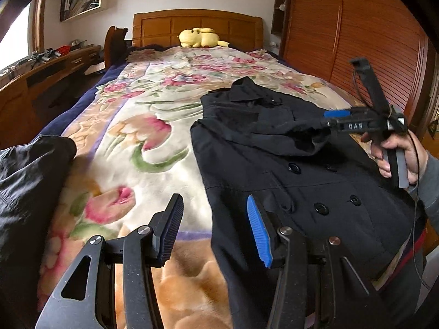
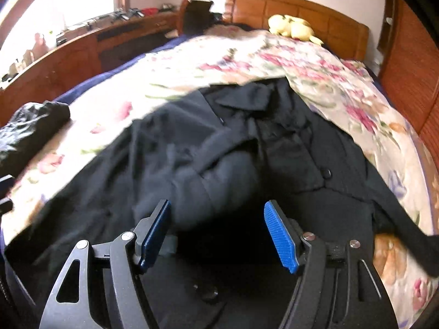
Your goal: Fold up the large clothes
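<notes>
A large black double-breasted coat [image 1: 274, 150] lies face up on the floral blanket [image 1: 137, 137], collar toward the headboard, with one sleeve folded across its chest. My left gripper [image 1: 216, 219] hovers open over the coat's left edge near the hem, nothing between its pads. A hand [image 1: 397, 148] holds my right gripper [image 1: 326, 118] over the folded sleeve at the coat's chest. In the right wrist view the right gripper [image 2: 219, 227] stands open just above the coat [image 2: 219, 150], and its blue pads press on no cloth.
A second black, shiny garment [image 1: 27, 178] lies bunched at the bed's left edge. A yellow plush toy [image 1: 200, 38] rests by the wooden headboard [image 1: 197, 24]. A wooden wardrobe [image 1: 356, 41] lines the right side, and a cluttered desk [image 1: 55, 63] the left.
</notes>
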Demonstrator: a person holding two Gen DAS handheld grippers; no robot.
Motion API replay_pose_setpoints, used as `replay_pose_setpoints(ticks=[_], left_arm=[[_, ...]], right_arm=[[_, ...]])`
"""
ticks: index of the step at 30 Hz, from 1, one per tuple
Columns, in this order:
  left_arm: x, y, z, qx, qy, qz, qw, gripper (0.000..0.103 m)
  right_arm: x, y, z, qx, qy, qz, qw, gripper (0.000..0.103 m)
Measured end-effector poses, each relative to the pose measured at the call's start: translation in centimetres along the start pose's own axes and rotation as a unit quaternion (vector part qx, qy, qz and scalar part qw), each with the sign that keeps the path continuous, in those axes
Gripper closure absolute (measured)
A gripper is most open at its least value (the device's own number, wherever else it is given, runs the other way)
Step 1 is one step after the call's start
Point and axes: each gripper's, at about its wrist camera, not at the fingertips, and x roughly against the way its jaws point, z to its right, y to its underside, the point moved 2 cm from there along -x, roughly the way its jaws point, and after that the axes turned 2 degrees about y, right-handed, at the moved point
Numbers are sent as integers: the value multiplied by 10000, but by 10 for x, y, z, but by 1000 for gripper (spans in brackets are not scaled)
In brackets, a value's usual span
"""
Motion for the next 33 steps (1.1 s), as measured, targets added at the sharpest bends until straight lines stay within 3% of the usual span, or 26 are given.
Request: replay_pose_setpoints(ticks=[6,13,17,20,23,26,28,33], left_arm=[[-4,0,4,-34,20,-52,10000,54],[-6,0,9,-53,37,-106,9999,53],[-9,0,12,-82,50,-142,9999,54],[-10,1,14,-64,89,-150,9998,54],[-11,2,18,-76,120,-172,9998,53],[-11,2,22,-123,140,-199,9996,54],[-10,2,25,-161,141,-205,9996,53],[-4,3,30,-173,191,-166,9995,54]], right_arm=[[-7,-3,-21,364,-259,-69,9990,32],[-55,-12,-41,781,-121,-557,9953,32],[-72,-18,-46,896,35,-606,9941,35],[-89,-19,-43,843,136,-735,9936,41],[-108,-17,-33,786,374,-936,9918,56],[-116,-14,-25,718,345,-966,9921,69],[-110,-12,-22,721,429,-773,9935,91],[-66,4,-9,411,402,27,9983,93]])
